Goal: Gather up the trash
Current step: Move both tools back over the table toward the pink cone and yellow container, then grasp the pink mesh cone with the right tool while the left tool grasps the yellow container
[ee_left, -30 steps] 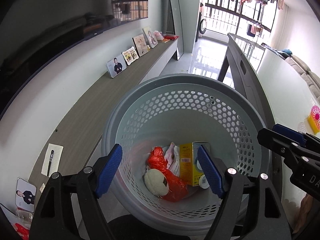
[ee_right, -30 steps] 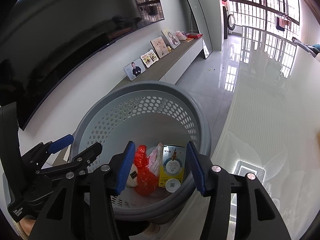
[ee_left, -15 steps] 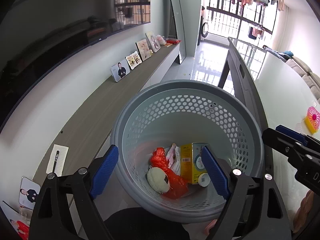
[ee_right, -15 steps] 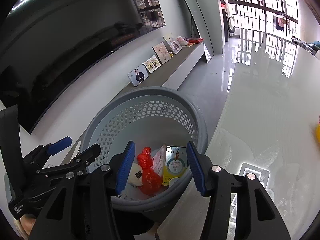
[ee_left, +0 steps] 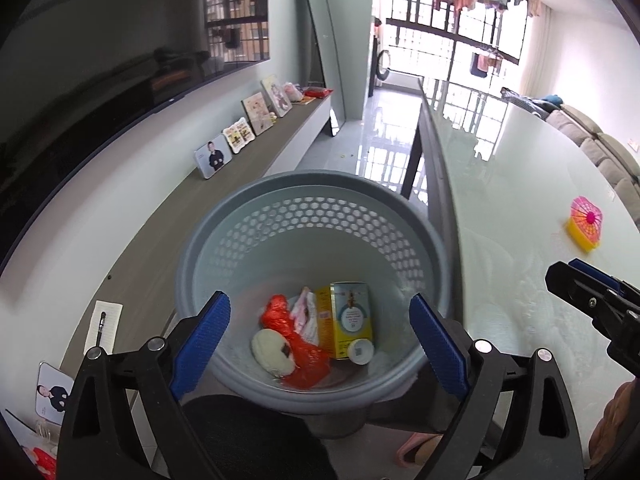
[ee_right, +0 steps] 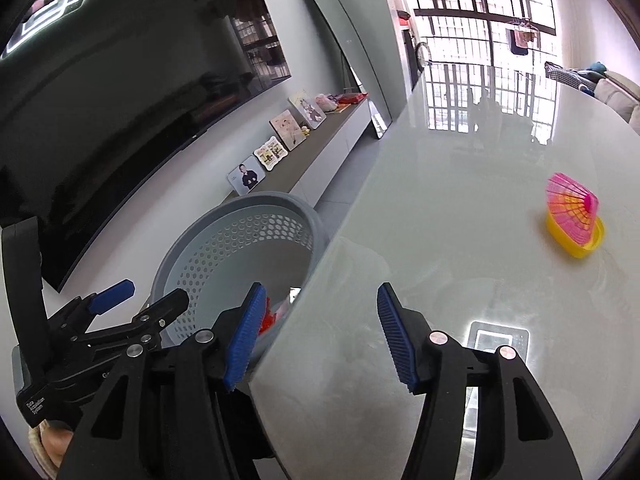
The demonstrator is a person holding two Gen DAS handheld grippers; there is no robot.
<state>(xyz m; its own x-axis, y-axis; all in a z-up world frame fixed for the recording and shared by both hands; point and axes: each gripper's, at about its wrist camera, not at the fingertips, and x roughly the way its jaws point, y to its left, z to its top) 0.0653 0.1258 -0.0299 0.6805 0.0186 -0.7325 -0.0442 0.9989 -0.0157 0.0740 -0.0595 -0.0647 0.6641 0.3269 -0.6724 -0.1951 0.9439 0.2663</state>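
Table: I see a glossy pale table [ee_right: 460,216] on dark legs, window reflected in its top.
On table: pink-and-yellow object [ee_right: 574,220], near the far right side.
Sideboard: long grey-brown sideboard [ee_left: 168,220] along the wall.
On sideboard: framed pictures [ee_left: 240,136], notepad with pen [ee_left: 103,330].
Floor: I cannot tell what the grey basket [ee_left: 312,200] stands on.

Left tongs [ee_left: 320,340] and right tongs [ee_right: 318,332], both angled downward, jaws just opening, empty.

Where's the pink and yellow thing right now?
The pink and yellow thing sits alone on the glossy white table, on the right in both wrist views, away from the grey basket.
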